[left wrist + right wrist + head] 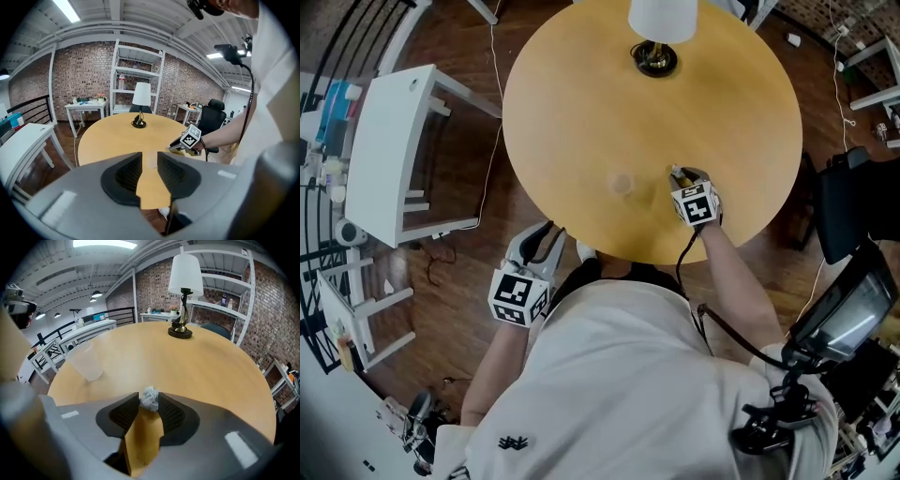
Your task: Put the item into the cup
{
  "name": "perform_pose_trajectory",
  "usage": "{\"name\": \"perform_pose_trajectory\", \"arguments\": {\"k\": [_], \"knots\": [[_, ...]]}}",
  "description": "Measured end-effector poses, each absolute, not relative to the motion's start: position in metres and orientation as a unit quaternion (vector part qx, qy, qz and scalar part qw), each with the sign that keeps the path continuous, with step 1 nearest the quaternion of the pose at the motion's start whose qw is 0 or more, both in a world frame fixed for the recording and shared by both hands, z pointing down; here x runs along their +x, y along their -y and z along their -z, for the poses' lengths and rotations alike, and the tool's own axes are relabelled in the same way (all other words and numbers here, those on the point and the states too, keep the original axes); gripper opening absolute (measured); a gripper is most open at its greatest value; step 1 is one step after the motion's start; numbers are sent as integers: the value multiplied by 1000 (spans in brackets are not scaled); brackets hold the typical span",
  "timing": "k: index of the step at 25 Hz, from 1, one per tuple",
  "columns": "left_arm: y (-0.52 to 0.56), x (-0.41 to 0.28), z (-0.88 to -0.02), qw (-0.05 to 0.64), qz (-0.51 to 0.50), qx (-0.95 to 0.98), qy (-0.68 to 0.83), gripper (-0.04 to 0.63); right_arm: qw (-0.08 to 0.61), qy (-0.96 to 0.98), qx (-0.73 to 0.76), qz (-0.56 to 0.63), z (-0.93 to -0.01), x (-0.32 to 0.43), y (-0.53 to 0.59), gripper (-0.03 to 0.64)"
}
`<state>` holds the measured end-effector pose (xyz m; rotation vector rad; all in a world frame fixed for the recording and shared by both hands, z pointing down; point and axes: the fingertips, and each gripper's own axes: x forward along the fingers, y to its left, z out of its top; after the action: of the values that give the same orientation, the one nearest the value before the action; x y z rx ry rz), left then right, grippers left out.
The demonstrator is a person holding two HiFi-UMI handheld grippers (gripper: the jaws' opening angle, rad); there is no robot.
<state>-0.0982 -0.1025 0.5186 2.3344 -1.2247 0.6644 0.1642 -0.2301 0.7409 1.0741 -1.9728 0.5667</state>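
A small crumpled grey-white wad (150,398) lies on the round wooden table (581,112), just between the tips of my right gripper (149,405). Those jaws stand wide, close beside the wad without clearly pressing it. A clear plastic cup (86,361) stands upright to the left of the wad; the head view shows the cup (622,184) left of the right gripper (678,172). My left gripper (149,161) is open with nothing in it, held off the table's near edge (542,239).
A table lamp (183,287) with a white shade stands at the table's far side (656,37). A white side table (389,150) sits on the floor to the left. A black office chair (853,206) and shelving are to the right.
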Motion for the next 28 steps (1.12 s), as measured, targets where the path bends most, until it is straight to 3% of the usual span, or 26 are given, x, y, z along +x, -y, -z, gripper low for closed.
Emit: {"name": "perform_pose_trajectory", "arguments": {"k": [9,28], "knots": [[110,-110,-515,214,-231,842,439,83,411,764,442,-226,-736,172,234,41],[145,-105,-527,202,-200,862,419,82,353,832,394,-169,-621,100,226,38]]}}
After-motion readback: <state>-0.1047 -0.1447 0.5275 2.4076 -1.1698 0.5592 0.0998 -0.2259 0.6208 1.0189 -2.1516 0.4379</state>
